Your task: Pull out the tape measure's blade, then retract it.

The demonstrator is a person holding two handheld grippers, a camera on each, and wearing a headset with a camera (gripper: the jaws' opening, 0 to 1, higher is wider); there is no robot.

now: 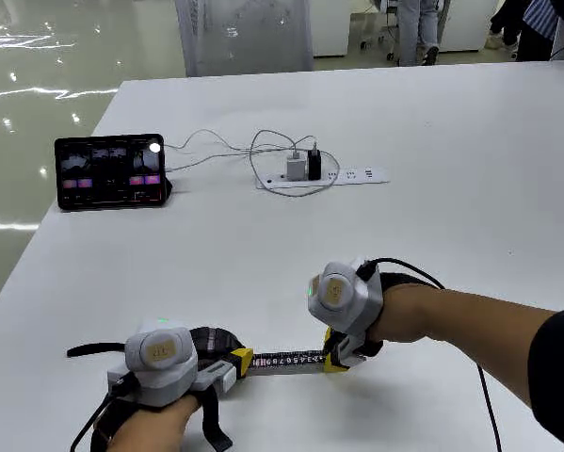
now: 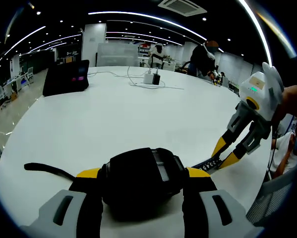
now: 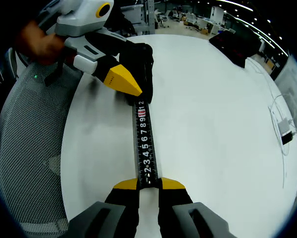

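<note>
A black tape measure case [image 2: 141, 178] lies on the white table, and my left gripper [image 2: 143, 173] is shut on it, its yellow-tipped fingers [image 2: 88, 173] pressing both sides. In the head view the case [image 1: 216, 344] sits at the front left beside that gripper [image 1: 230, 363]. A short stretch of blade [image 3: 144, 144] with black numbers runs from the case [image 3: 138, 62] to my right gripper [image 3: 148, 184], which is shut on the blade's end. The blade [image 1: 286, 359] lies flat between both grippers, with the right gripper [image 1: 336, 358] about a hand's width to the right.
A dark tablet [image 1: 110, 171] stands at the back left of the table [image 1: 432, 188]. A white power strip [image 1: 329, 175] with plugged chargers and looping cables lies in the middle back. A black strap [image 2: 46, 170] trails left from the case. A grey mesh chair [image 3: 29, 148] stands beside the table edge.
</note>
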